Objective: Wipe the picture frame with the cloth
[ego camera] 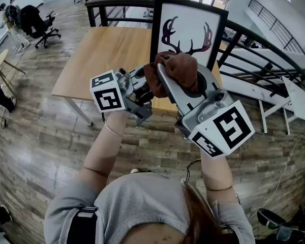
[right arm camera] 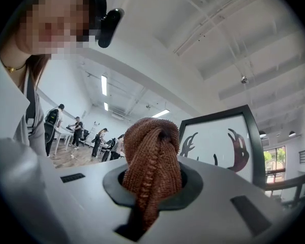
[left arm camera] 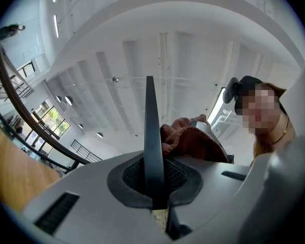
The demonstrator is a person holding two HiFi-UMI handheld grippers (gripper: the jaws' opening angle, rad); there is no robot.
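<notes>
Rough knit cloth; smooth wood table; matt picture frame.

A wooden table stands on plank floor, black railing behind.

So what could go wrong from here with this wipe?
The black picture frame with the antler print stands upright near the wooden table's far edge; the left tongs are shut, empty and not on it, so a push may tip it backward. The brown knitted cloth is wadded tight in the right tongs, so their hard tips might scrape the frame's face.
</notes>
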